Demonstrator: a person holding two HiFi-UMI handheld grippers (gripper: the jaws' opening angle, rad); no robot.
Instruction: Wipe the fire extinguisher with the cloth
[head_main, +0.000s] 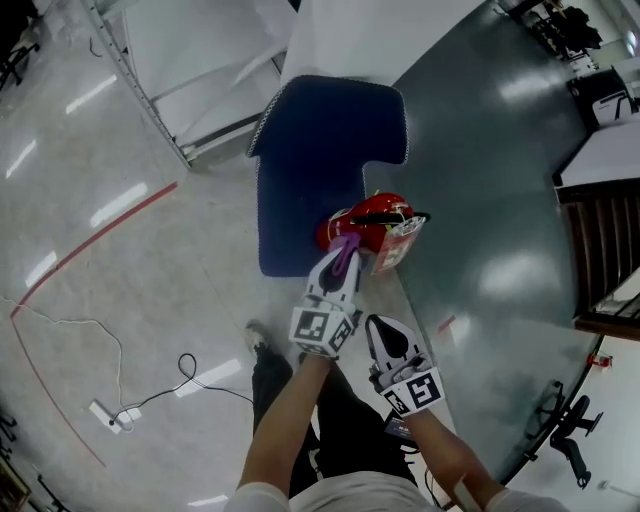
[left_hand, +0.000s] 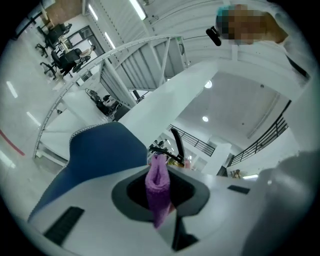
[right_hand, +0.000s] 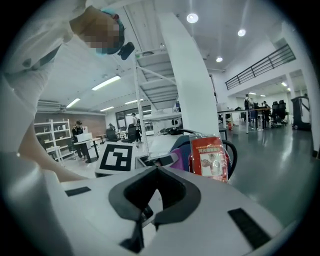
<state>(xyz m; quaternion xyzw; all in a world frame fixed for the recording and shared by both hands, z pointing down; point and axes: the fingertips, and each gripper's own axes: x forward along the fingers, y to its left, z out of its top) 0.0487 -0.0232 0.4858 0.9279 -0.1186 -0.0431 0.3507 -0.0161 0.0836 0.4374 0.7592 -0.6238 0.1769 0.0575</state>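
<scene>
Two grippers show in the head view. The left gripper (head_main: 341, 262) is clamped on a purple cloth (head_main: 346, 248), which touches the near side of the red fire extinguisher (head_main: 368, 226) just ahead of its jaws. A blue chair (head_main: 318, 150) lies beyond that tool, just past the extinguisher. The right gripper (head_main: 381, 333) hangs behind and beside the left one, apart from the extinguisher.

Left gripper view: the jaws are closed on the cloth (left_hand: 159, 190) – it sticks up between them. The extinguisher's black handle (left_hand: 176, 143) rises right past the jaw tips, with the chair (left_hand: 100, 155) off to their left.

Right gripper view: the jaw tips meet with nothing between them. Ahead and slightly right stands the extinguisher (right_hand: 210, 158); ahead to the left is the left gripper's marker cube (right_hand: 116, 158).
</scene>
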